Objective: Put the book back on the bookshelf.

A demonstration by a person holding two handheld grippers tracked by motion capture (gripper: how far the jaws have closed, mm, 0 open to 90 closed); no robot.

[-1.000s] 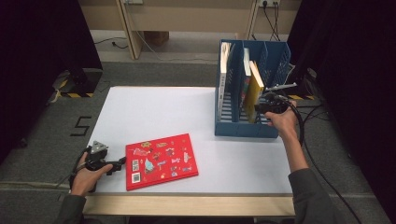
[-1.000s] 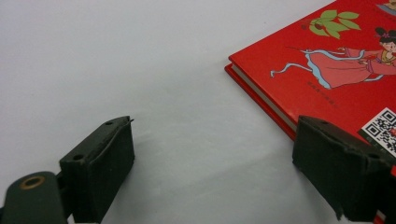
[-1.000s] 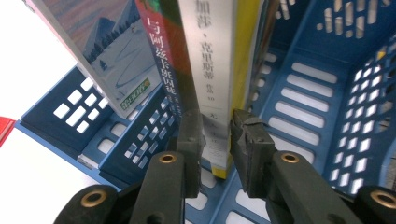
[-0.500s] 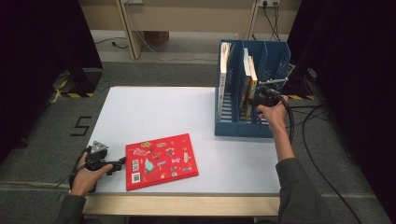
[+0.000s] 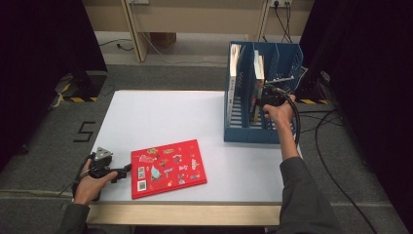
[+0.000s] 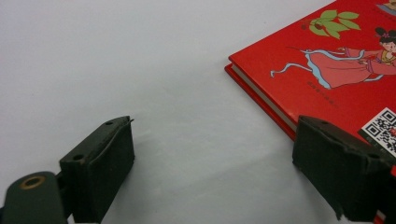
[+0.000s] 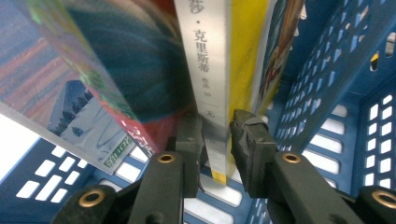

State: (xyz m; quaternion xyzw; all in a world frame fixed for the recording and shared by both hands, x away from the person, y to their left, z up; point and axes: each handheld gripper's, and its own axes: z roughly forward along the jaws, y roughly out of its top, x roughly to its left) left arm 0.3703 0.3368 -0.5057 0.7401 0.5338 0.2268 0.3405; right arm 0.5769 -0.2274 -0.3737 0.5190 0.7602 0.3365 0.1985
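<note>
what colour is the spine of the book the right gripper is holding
Silver-grey with dark characters, beside a yellow cover; the book shows best in the right gripper view.

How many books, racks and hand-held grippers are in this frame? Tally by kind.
Books lying flat on the table: 1, the red book
Books standing in the rack: at least 3; exact number unclear
Blue file rack: 1
Hand-held grippers: 2, left and right
Total: at least 7

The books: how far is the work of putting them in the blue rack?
Done: some books already stand in the blue rack. In hand: the right gripper is shut on the spine of a grey and yellow book inside the rack. Left: the red book lies flat on the table, and the left gripper waits open at its corner.
</note>
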